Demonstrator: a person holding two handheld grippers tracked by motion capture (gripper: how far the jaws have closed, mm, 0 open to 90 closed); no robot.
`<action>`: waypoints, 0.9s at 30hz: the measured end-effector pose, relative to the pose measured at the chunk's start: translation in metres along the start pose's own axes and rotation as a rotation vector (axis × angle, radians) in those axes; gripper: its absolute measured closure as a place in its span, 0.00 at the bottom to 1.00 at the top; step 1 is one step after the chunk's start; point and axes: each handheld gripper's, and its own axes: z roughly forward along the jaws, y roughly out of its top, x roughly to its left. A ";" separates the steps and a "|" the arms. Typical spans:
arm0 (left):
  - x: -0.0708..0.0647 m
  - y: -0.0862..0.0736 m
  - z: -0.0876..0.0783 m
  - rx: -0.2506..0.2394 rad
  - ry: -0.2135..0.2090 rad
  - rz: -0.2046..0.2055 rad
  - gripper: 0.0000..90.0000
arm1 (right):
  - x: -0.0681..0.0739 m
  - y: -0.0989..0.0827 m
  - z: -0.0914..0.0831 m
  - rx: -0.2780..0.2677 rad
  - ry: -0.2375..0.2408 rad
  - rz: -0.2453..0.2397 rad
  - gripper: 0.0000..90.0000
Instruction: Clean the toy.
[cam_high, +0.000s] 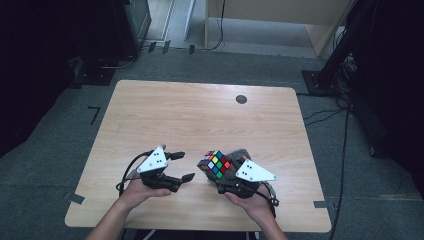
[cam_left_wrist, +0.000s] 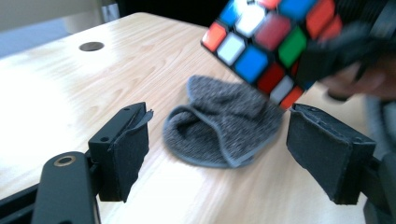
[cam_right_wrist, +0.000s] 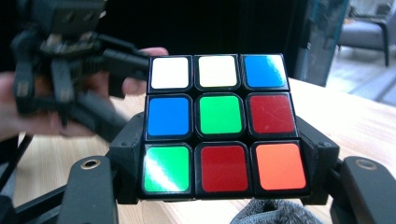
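Note:
A scrambled Rubik's cube (cam_high: 216, 164) is held above the wooden table (cam_high: 175, 115), near its front edge. My right gripper (cam_high: 220, 175) is shut on it; in the right gripper view the cube (cam_right_wrist: 219, 123) sits between the two jaws of that gripper (cam_right_wrist: 224, 161), pressed on both sides. My left gripper (cam_high: 184, 165) stands open just left of the cube, with nothing between its jaws. In the left gripper view the open gripper (cam_left_wrist: 217, 154) frames a crumpled grey cloth (cam_left_wrist: 219, 128) lying on the table beyond it, under the cube (cam_left_wrist: 275, 42).
The grey cloth (cam_high: 240, 152) lies right behind the cube. A dark round cable hole (cam_high: 241, 99) sits near the table's far edge. Dark stands and cables line the carpeted floor around the table.

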 end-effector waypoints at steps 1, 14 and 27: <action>0.000 0.000 0.000 0.000 0.000 0.000 0.24 | 0.001 0.001 0.000 0.002 -0.010 0.015 0.38; -0.037 -0.003 0.019 -0.016 0.128 0.212 0.19 | 0.015 0.010 0.006 0.056 -0.029 0.233 0.38; -0.058 -0.005 0.026 -0.076 0.228 0.303 0.32 | 0.031 0.007 0.016 0.125 -0.070 0.329 0.38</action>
